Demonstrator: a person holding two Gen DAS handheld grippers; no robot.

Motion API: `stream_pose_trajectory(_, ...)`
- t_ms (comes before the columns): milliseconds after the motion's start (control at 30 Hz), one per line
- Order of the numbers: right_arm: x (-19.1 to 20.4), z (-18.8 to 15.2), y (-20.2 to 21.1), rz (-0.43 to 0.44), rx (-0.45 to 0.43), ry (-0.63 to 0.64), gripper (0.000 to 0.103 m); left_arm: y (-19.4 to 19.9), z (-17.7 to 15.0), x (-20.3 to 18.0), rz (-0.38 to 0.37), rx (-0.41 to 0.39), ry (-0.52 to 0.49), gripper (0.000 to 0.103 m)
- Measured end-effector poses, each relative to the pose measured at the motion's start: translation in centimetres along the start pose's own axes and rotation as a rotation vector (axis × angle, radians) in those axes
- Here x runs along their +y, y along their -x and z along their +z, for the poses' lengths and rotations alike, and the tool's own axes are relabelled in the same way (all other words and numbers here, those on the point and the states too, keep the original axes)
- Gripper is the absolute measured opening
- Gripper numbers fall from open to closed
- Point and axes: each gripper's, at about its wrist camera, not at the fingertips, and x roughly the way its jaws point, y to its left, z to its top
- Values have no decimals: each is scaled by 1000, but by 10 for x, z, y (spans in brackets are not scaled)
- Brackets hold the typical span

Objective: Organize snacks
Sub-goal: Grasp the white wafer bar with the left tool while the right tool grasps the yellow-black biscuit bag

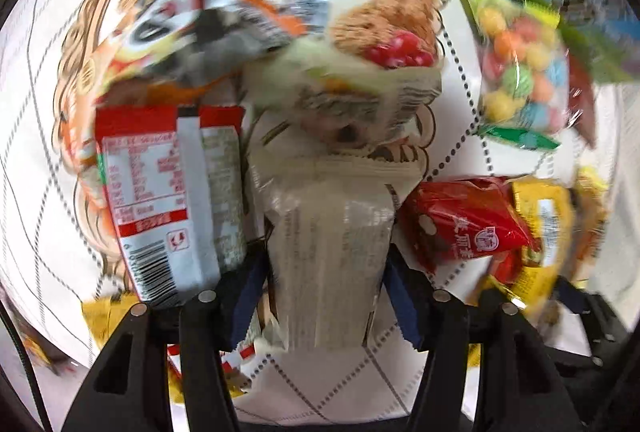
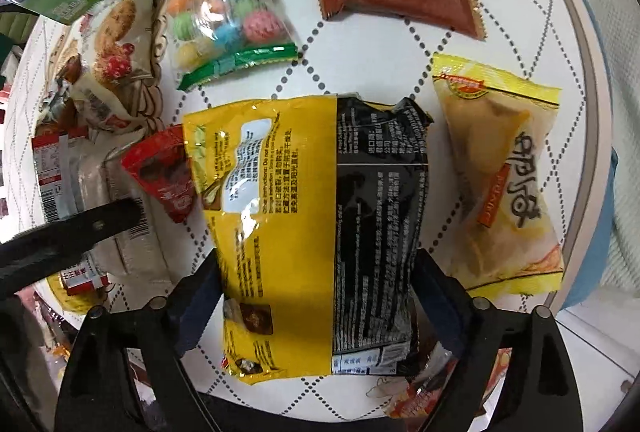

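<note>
The yellow-black pack (image 2: 316,232) is bracketed lengthwise between the wide right jaws, while the left jaws' grip on the white pack (image 1: 328,260) cannot be told.

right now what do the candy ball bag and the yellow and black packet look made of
Candy ball bag: clear, glossy plastic film, probably; the coloured balls show through it and it catches glare. Yellow and black packet: opaque printed plastic, likely laminated; shiny highlights and creases across it.
</note>
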Motion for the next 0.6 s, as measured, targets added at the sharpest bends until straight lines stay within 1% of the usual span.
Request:
stream_pose_trajectory(67, 3, 3, -6, -4, 1, -4, 93, 10, -3, -11, 21, -21, -16, 56)
stream_pose_trajectory(133, 2, 0, -9, 2, -18, -9, 91, 17, -13, -18, 23, -42, -19, 54)
stream_pose_trajectory(167, 1, -3, -7, 0, -25, -5, 89, 18, -19, -13, 22, -49, -16, 53)
stream_pose_trajectory(300, -6, -13, -10, 5, -41, -2, 87, 9, -46, 4, 38, -61, 1, 53)
stream_pose_trajectory(333, -11, -14, -14, 9, -43, -2, 87, 14, -43, 1, 47, -60, -5, 52)
stream_pose_trajectory(400, -6, -12, -11, 13, -43, 1, 86, 11, -51, 3, 64, -72, -28, 52)
stream_pose_trajectory(467, -10, -15, -2, 20, -45, -1, 86, 12, -67, -1, 70, -76, -37, 52)
stream_pose_trajectory(600, -20, -24, 13, 37, -57, -5, 86, 33, -94, -15, 65, -80, -30, 52)
